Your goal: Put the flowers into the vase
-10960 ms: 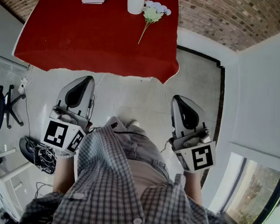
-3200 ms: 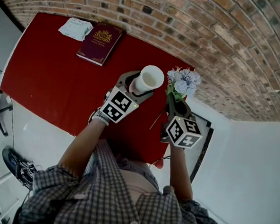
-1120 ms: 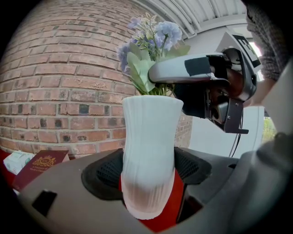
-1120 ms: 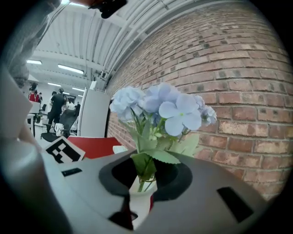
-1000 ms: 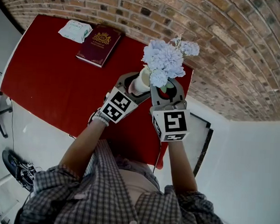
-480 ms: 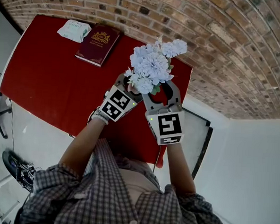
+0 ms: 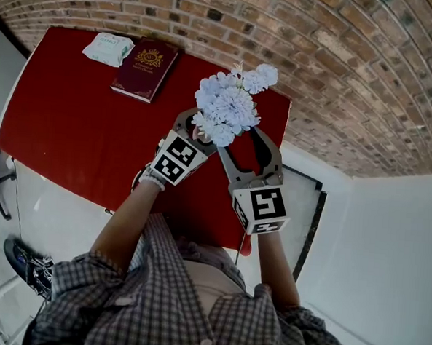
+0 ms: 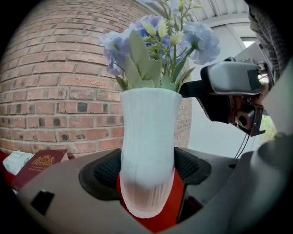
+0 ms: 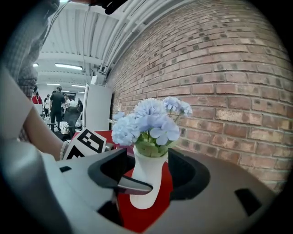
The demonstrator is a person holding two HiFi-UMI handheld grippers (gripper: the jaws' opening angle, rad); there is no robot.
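Your right gripper (image 9: 151, 174) has drawn back toward you since a second ago, when it was closed on the stems and lowering them; its jaws have just been opening and now stand wide. The vase (image 9: 147, 180) shows in the gap between them, with clear space on both sides and neither pad touching it. The flowers (image 7: 227, 107) are now in the vase: pale blue heads and green leaves stand up out of its mouth (from above, the blooms cover nearly all of the vase).

Your left gripper (image 8: 146, 176) is clamped on the white ribbed vase, low on its body, with a dark pad pressed against each side. The vase is upright. Its base lies over the red table (image 7: 73, 116), but you cannot tell from these views whether it rests there or hangs just clear. Both grippers sit close together near the table's far edge, by the brick wall (image 7: 339, 73). Well apart, at the far left end of the table, a maroon book (image 7: 143, 70) lies just beside a white packet (image 7: 107, 48).
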